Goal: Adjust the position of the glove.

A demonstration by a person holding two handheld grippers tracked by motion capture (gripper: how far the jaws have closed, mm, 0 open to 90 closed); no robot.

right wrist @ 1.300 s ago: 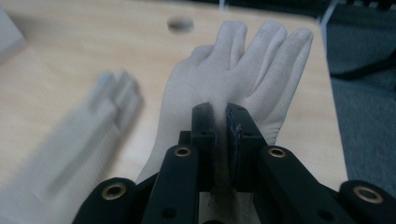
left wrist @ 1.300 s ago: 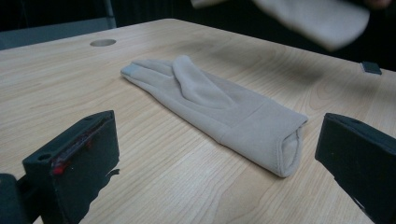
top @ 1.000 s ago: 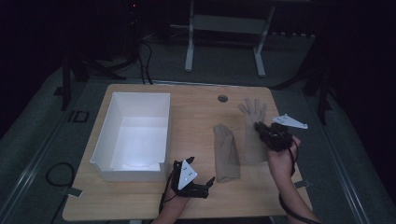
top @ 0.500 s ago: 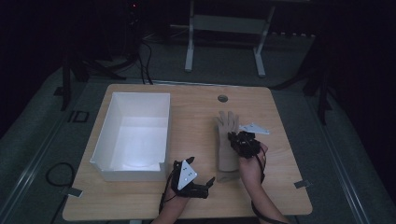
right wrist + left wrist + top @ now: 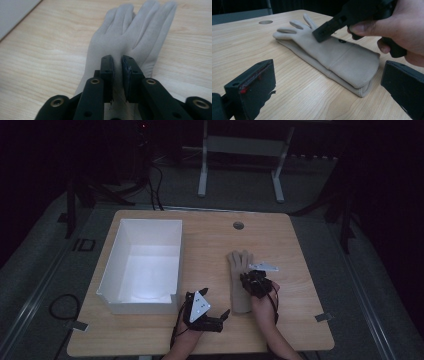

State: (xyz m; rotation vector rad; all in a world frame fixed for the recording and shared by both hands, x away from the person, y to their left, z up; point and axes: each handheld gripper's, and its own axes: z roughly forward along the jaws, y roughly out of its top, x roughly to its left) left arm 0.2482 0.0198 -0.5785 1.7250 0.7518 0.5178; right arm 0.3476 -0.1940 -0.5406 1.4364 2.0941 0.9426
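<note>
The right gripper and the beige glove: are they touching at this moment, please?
Touching. In the left gripper view the right gripper tips rest on the glove, no gap between.

A white open box (image 5: 145, 265) stands on the left half of the wooden bench (image 5: 210, 240), its long side running away from the near edge. Beyond the box's far right corner, a small round hole (image 5: 238, 225) sits in the benchtop. Behind the bench a pale metal stand (image 5: 240, 150) rests on the dark floor.

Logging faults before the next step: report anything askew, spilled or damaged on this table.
Nothing stands out. The beige fabric gloves lie flat, stacked neatly on the wooden table, no tears visible. The white rectangular bin sits upright and undamaged. The right gripper rests on the gloves, jaws nearly closed.
</note>
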